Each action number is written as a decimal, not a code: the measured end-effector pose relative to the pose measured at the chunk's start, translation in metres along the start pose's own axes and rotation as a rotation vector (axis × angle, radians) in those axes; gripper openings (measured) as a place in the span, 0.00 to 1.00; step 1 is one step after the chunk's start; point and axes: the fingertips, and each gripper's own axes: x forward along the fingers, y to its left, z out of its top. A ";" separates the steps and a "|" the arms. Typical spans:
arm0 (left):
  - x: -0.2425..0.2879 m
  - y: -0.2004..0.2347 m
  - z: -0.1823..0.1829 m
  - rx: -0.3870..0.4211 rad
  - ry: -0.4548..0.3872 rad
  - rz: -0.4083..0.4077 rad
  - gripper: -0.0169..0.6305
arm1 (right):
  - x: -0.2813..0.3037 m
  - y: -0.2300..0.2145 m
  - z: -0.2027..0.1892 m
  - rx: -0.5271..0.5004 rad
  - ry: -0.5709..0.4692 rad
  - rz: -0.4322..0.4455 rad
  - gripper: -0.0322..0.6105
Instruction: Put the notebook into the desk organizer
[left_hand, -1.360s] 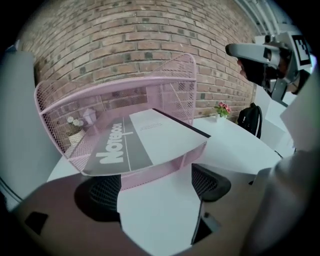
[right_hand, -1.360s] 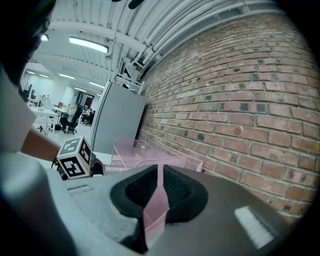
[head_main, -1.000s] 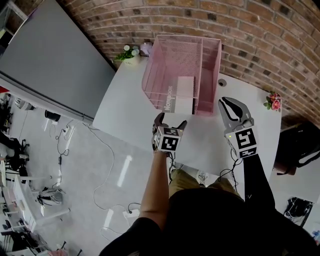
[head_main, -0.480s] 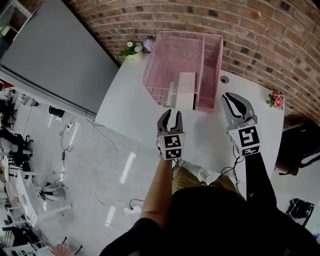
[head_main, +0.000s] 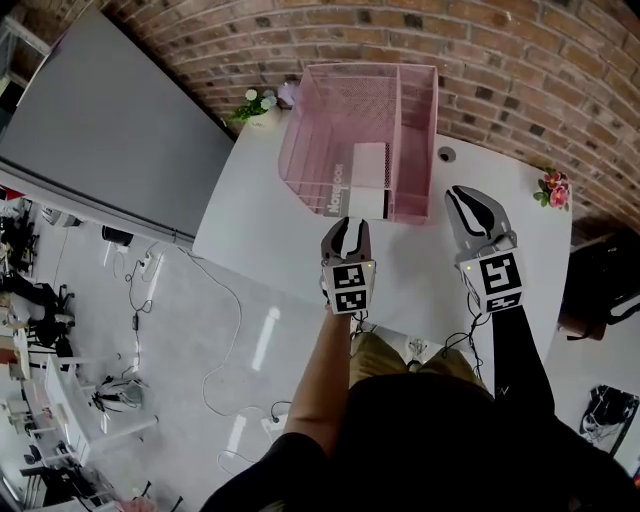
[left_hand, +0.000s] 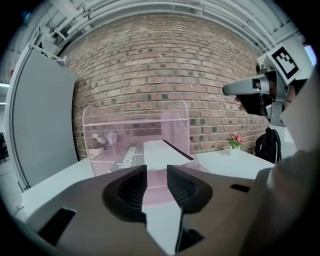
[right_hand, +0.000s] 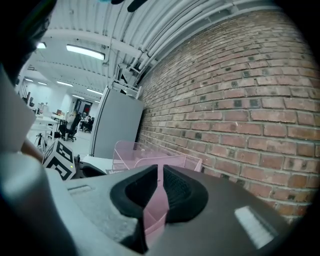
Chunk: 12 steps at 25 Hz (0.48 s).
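Your left gripper (head_main: 346, 228), jaws just narrowed on nothing, is nearer the notebook (head_main: 368, 178), lying lengthwise up-frame inside the pink mesh organizer (head_main: 330, 110); your right gripper (head_main: 470, 197) is closed, empty.

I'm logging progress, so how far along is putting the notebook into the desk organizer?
Done: the notebook lies inside the pink desk organizer. In hand: nothing. The left tongs have just been closing with nothing between them, and the right tongs are shut and empty. Left: nothing visible, apart perhaps from drawing both tongs back from the table.
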 end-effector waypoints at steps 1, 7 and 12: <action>0.003 0.001 0.001 0.003 0.000 -0.002 0.22 | 0.001 -0.001 -0.001 0.001 0.002 -0.004 0.11; 0.024 0.010 0.011 0.018 -0.006 -0.009 0.22 | 0.007 -0.009 -0.004 0.008 0.014 -0.027 0.11; 0.039 0.015 0.021 0.020 -0.016 -0.018 0.22 | 0.015 -0.013 -0.001 0.018 0.019 -0.043 0.11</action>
